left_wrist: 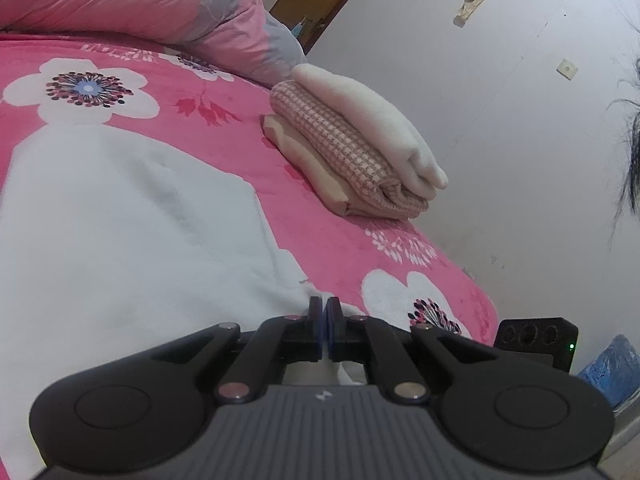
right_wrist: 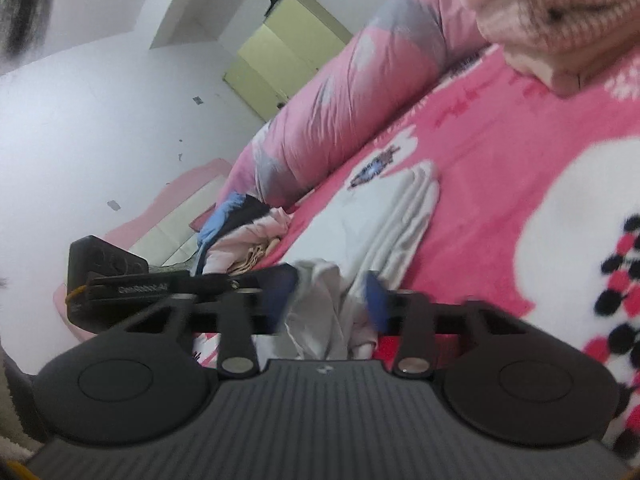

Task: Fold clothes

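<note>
While pinched, white garment [left_wrist: 120,216] flat.

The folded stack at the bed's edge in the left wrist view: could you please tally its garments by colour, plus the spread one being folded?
Cream fluffy folded garment: 1
Pink-and-white checked folded garment: 1
Beige folded garment: 1
White spread garment: 1
Total: 4

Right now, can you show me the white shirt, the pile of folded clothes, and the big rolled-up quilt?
white shirt [left_wrist: 120,216], left wrist view, on its flat middle.
pile of folded clothes [left_wrist: 344,140], left wrist view, on the checked layer.
rolled-up quilt [right_wrist: 320,120], right wrist view, on its pink side.
</note>
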### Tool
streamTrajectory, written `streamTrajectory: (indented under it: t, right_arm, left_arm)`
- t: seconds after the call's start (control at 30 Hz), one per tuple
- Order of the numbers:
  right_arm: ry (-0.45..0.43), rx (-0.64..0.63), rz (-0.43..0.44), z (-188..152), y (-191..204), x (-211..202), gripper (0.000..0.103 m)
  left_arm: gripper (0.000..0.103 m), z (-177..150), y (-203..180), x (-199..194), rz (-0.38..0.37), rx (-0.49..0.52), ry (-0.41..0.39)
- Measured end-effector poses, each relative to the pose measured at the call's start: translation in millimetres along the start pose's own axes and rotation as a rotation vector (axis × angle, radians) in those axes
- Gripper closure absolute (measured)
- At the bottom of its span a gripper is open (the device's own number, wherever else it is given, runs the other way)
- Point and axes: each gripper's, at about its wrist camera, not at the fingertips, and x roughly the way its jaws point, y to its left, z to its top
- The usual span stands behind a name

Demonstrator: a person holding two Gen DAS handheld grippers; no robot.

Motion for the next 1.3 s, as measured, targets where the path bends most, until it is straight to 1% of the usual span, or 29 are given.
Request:
streamTrajectory:
  t: [0.1, 0.2, 0.23, 0.3, 0.37, 0.43, 0.47, 0.5, 0.53, 0.57, 0.6, 0.63, 0.7, 0.73, 0.8, 0.93, 1.07, 1.3]
  right_arm:
    - [-0.025, 0.019, 0.005, -1.4, -1.7, -7.2, 0.092]
    - [-0.069, 0.061, -0.051, -3.3, -6.0, -15.8, 0.092]
    - [-0.084, 0.075, -0.071, -4.0, -7.5, -18.7, 0.09]
    - [-0.096, 0.075, -0.072, -5.4, -5.3, -22.7, 0.088]
    - [-0.075, 0.031, -0.056, -4.9, 4.9, -18.2, 0.079]
    - [-0.049, -0.017, -0.038, -4.1, 16.1, -12.4, 0.045]
    - [-0.036, -0.042, -0.029, -3.7, 21.8, -9.5, 0.041]
    - [-0.023, -0.066, -0.02, -3.3, 27.4, -6.6, 0.041]
    - [-0.003, -0.08, -0.029, -3.1, 29.8, -1.4, 0.041]
    - [0.018, -0.077, -0.042, -3.1, 28.7, 3.8, 0.042]
    - [0.034, -0.061, -0.044, -3.3, 26.0, 7.0, 0.049]
    - [0.047, -0.042, -0.043, -3.6, 22.9, 9.6, 0.067]
    - [0.063, -0.058, -0.031, -3.2, 24.0, 12.0, 0.086]
    - [0.071, -0.07, -0.024, -2.9, 25.1, 13.0, 0.09]
    - [0.085, -0.094, -0.011, -2.4, 27.4, 15.1, 0.096]
    - [0.114, -0.143, 0.015, -1.2, 31.9, 19.1, 0.1]
    - [0.142, -0.192, 0.041, -0.1, 36.4, 23.2, 0.1]
    - [0.236, -0.447, 0.026, -7.0, 55.9, 37.3, 0.101]
  left_arm:
    - [0.1, 0.8, 3.2, -1.9, 0.013, -0.001, -0.002]
    - [0.1, 1.4, 5.9, -3.1, 0.025, -0.002, -0.004]
    - [0.1, 1.2, 6.6, -4.0, 0.026, -0.002, -0.005]
    - [0.1, 0.6, 7.7, -6.2, 0.024, -0.004, -0.008]
    - [0.1, -0.1, 8.1, -8.2, 0.02, -0.004, -0.01]
    - [0.1, -0.6, 7.8, -9.4, 0.014, -0.005, -0.013]
    - [0.1, -0.8, 7.6, -9.9, 0.01, -0.006, -0.015]
    - [0.1, -1.0, 7.4, -10.4, 0.006, -0.007, -0.017]
    - [0.1, -1.1, 7.2, -10.9, 0.001, -0.008, -0.02]
    - [0.1, -1.1, 7.0, -10.9, -0.003, -0.009, -0.022]
    - [0.1, -1.2, 6.9, -11.0, -0.006, -0.01, -0.024]
    - [0.1, -1.4, 7.1, -11.1, -0.009, -0.01, -0.024]
    - [0.1, -2.1, 8.0, -11.1, -0.014, -0.012, -0.024]
    - [0.1, -2.3, 8.8, -11.1, -0.015, -0.014, -0.024]
    - [0.1, -2.2, 9.4, -11.1, -0.019, -0.017, -0.026]
    - [0.1, -1.1, 8.2, -12.6, -0.041, -0.016, -0.035]
    - [0.1, -0.3, 5.5, -12.6, -0.062, -0.014, -0.04]
    - [0.1, 0.1, 4.9, -9.6, -0.085, -0.024, -0.029]
